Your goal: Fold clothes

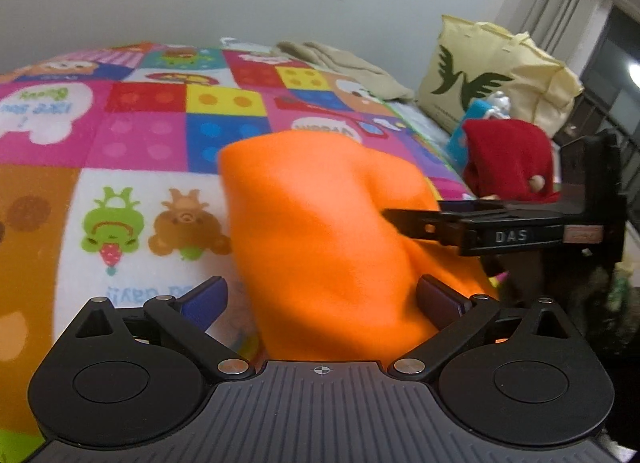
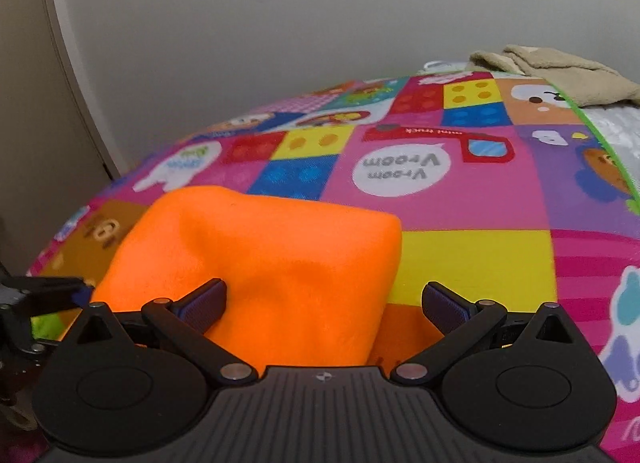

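An orange garment (image 1: 320, 231) lies folded in a thick soft bundle on the colourful cartoon blanket (image 1: 140, 135). My left gripper (image 1: 322, 299) stands wide open, with the near end of the bundle between its blue pads; the pads do not press it. In the right wrist view the same orange garment (image 2: 260, 263) fills the gap of my right gripper (image 2: 324, 303), also wide open, its right pad apart from the cloth. The right gripper's fingers (image 1: 416, 223) reach in from the right over the bundle. The left gripper's fingertips (image 2: 76, 289) show at the garment's left edge.
A beige towel (image 1: 344, 63) lies at the far end of the bed. A pale yellow tote bag (image 1: 492, 67) and a red garment (image 1: 508, 159) sit at the right side. Grey wall behind; the blanket's green edge (image 2: 616, 151) runs along the right.
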{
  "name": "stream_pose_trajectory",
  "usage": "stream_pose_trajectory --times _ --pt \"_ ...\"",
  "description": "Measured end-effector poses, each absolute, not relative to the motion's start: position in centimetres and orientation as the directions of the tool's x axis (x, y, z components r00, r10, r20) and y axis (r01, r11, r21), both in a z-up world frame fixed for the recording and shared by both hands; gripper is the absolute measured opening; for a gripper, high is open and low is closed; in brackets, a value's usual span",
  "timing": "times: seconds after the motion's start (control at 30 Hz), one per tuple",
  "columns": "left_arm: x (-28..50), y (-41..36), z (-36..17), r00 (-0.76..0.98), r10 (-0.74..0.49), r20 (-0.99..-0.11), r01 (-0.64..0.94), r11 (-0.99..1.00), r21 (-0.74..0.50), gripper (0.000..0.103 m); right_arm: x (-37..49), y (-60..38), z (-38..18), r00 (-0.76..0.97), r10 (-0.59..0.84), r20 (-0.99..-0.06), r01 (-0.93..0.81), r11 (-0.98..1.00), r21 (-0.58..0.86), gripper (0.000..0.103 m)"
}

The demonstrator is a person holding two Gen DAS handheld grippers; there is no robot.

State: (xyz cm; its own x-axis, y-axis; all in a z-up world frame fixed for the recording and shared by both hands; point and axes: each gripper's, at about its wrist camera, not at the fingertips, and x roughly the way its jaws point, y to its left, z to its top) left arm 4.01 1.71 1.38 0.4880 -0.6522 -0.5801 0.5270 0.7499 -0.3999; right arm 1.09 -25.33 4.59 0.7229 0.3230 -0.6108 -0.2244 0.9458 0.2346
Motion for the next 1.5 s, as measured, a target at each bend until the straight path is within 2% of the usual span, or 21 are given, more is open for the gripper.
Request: stream_pose_trajectory --times 0.1,0.17,0.23,0.3,0.4,0.47,0.67,0.8,0.9,1.03,1.13,1.2,1.3,1.37,1.5 --pt "4.5 1.6 0.5 0.459 -0.669 -0.585 0.539 0.733 -0.415 0.103 3.1 -27.8 3.6 0.643 0.45 -0.619 -0.198 0.879 0.434 0.103" --pt "4.5 1.5 0.3 0.454 -0.674 -0.582 0.544 0.727 -0.418 0.103 3.0 -30.2 3.0 0.587 0.568 -0.577 -0.15 0.777 0.611 0.103" --pt "4.4 1.3 0.3 0.457 -0.672 -0.582 0.55 0.728 -0.409 0.103 2.8 -31.5 3.0 0.588 0.619 -0.52 -0.116 0.701 0.703 0.103" --pt "4.3 1.2 0.3 0.458 -0.673 -0.581 0.555 0.727 -0.405 0.103 2.7 -31.1 3.6 0.603 0.608 -0.516 -0.132 0.714 0.688 0.103" --pt "4.4 1.3 0.2 0.454 -0.678 -0.578 0.556 0.723 -0.411 0.103 2.9 -28.0 4.2 0.632 0.454 -0.628 -0.168 0.871 0.461 0.103" --pt "4.5 1.4 0.2 0.456 -0.676 -0.579 0.553 0.725 -0.411 0.103 2.3 -27.1 4.2 0.652 0.431 -0.624 -0.195 0.891 0.411 0.103" --pt "4.5 1.4 0.2 0.448 -0.678 -0.582 0.561 0.72 -0.407 0.103 2.4 -28.1 3.9 0.615 0.485 -0.622 -0.177 0.853 0.491 0.103" --pt "5.0 1.7 0.3 0.419 -0.7 -0.578 0.548 0.703 -0.454 0.103 3.9 -28.4 2.9 0.496 0.638 -0.589 -0.166 0.735 0.657 0.103" --pt "5.6 2.2 0.2 0.4 -0.721 -0.566 0.536 0.684 -0.494 0.103 5.1 -26.9 3.2 0.462 0.655 -0.597 -0.184 0.73 0.659 0.103" --pt "6.8 3.7 0.3 0.391 -0.744 -0.541 0.493 0.666 -0.559 0.103 8.8 -23.3 3.0 0.353 0.74 -0.573 -0.174 0.654 0.737 0.103" --pt "8.6 6.8 1.2 0.479 -0.691 -0.542 0.426 0.722 -0.545 0.103 12.2 -18.7 4.2 0.317 0.763 -0.563 -0.263 0.641 0.721 0.103" --pt "10.0 9.5 2.2 0.563 -0.634 -0.53 0.38 0.768 -0.515 0.103 14.9 -15.9 5.2 0.317 0.795 -0.518 -0.32 0.604 0.73 0.103" --pt "12.6 12.9 3.8 0.712 -0.454 -0.536 0.293 0.885 -0.361 0.103 19.5 -12.8 5.7 0.352 0.805 -0.478 -0.333 0.585 0.74 0.103" --pt "13.2 14.9 4.1 0.777 -0.304 -0.552 0.185 0.947 -0.261 0.103 21.3 -12.1 5.9 0.43 0.746 -0.509 -0.316 0.653 0.689 0.103" --pt "12.0 18.0 3.3 0.774 -0.322 -0.545 0.17 0.935 -0.311 0.103 20.7 -11.9 6.5 0.531 0.632 -0.564 -0.362 0.772 0.523 0.103"
